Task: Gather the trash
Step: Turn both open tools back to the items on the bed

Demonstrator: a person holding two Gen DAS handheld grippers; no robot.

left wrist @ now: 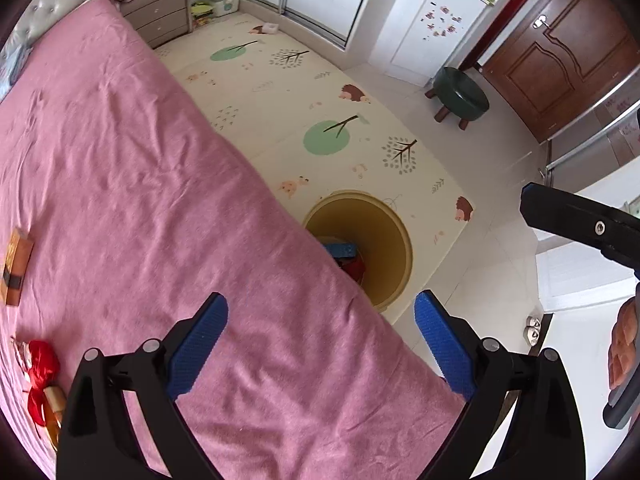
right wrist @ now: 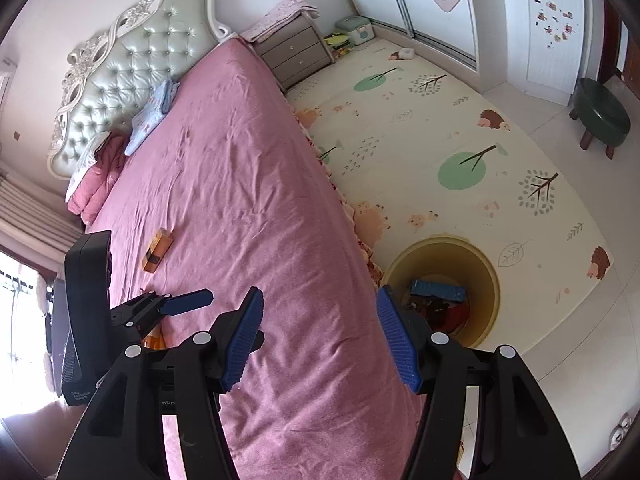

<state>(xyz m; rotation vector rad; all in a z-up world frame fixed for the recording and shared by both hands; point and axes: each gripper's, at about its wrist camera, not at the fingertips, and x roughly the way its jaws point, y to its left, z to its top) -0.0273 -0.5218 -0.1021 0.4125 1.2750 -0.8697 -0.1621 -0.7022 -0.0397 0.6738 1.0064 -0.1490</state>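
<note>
My left gripper point(left wrist: 320, 344) hangs open over the edge of the pink bed point(left wrist: 120, 160), nothing between its blue pads. On the floor beside the bed stands a yellow bin point(left wrist: 394, 236) with a blue box point(right wrist: 438, 290) and dark red scraps inside. My right gripper point(right wrist: 320, 338) is open too, empty, above the same bed edge and close to the bin point(right wrist: 490, 276). An orange box point(right wrist: 158, 250) lies on the sheet, also in the left wrist view as the orange box point(left wrist: 16, 268). A red wrapper with gold pieces point(left wrist: 40, 364) lies nearer. A blue-padded finger point(right wrist: 188, 303) of the left gripper shows.
A patterned play mat point(left wrist: 280, 92) covers the floor by the bed. A green stool point(left wrist: 460, 94) stands near the brown door point(left wrist: 560, 52). A nightstand point(right wrist: 296, 52) and tufted headboard point(right wrist: 132, 64) sit at the bed's far end, with pillows point(right wrist: 100, 176) there.
</note>
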